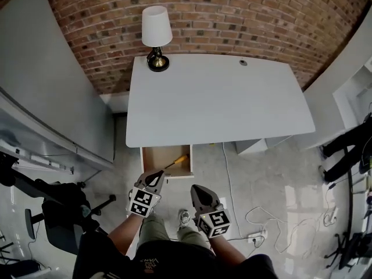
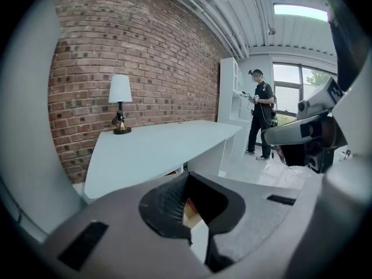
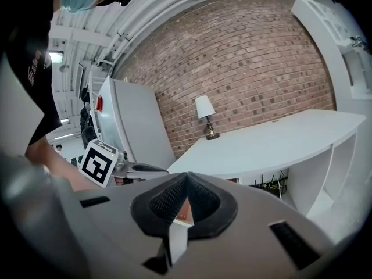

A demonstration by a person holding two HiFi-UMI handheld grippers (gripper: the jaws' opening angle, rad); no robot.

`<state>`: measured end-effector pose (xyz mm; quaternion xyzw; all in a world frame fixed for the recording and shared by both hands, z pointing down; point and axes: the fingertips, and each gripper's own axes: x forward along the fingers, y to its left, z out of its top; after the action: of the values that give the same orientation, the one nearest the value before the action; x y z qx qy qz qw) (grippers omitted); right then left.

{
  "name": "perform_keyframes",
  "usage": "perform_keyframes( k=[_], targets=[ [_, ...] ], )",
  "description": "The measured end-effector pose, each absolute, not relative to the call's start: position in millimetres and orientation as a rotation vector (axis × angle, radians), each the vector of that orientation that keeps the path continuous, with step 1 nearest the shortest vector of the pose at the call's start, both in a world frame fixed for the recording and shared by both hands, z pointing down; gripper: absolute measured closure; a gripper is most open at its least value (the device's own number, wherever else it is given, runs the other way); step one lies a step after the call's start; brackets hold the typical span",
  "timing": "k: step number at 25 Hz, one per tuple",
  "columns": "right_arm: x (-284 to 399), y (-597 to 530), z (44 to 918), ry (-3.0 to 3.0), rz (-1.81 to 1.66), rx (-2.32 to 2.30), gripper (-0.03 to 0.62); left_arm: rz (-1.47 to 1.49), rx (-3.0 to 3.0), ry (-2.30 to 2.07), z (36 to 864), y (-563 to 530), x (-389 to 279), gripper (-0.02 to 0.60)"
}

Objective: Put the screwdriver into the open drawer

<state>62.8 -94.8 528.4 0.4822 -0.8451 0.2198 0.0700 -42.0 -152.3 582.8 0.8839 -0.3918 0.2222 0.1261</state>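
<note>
In the head view, a white bench (image 1: 221,103) stood against a brick wall (image 1: 232,16), with a lamp (image 1: 157,36) on its back left corner. Under the bench's near edge the drawer (image 1: 146,160) was pulled out over the floor (image 1: 273,179). The screwdriver (image 1: 176,161) lay inside it, toward the drawer's right side and set at a slant. The left tool (image 1: 154,179) hung just in front of the drawer's near edge, and the right tool (image 1: 201,195) was beside it, a little nearer the person. White cables (image 1: 256,220) trailed over the floor to the right.

In the left gripper view, the left tool (image 2: 187,178) had its jaws pressed together with nothing between them. Beyond them stood the bench (image 2: 163,147) and the lamp (image 2: 120,104) before the brick wall (image 2: 139,57). The right tool (image 2: 302,133) showed at the right edge, and a person (image 2: 260,120) stood far off near a window.

In the right gripper view, the right tool (image 3: 185,180) also had its jaws pressed together and held nothing. The left tool (image 3: 145,168) lay to its left, and the bench (image 3: 273,144) with the lamp (image 3: 204,114) stood ahead. The screwdriver did not show in either gripper view.
</note>
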Motion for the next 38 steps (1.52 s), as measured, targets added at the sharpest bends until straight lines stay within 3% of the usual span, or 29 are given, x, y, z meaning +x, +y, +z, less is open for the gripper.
perform_keyframes(
  k=[15, 38],
  targets=[
    [60.7, -111.3, 472.8, -2.659, 0.507, 1.313, 0.599, 0.484, 2.603, -1.380, 479.4, -143.0, -66.1, 0.574],
    [31.4, -136.8, 431.5, -2.725, 0.376, 1.245, 0.599, 0.401, 2.612, -1.422, 424.4, -130.2, -90.8, 0.574]
  ],
)
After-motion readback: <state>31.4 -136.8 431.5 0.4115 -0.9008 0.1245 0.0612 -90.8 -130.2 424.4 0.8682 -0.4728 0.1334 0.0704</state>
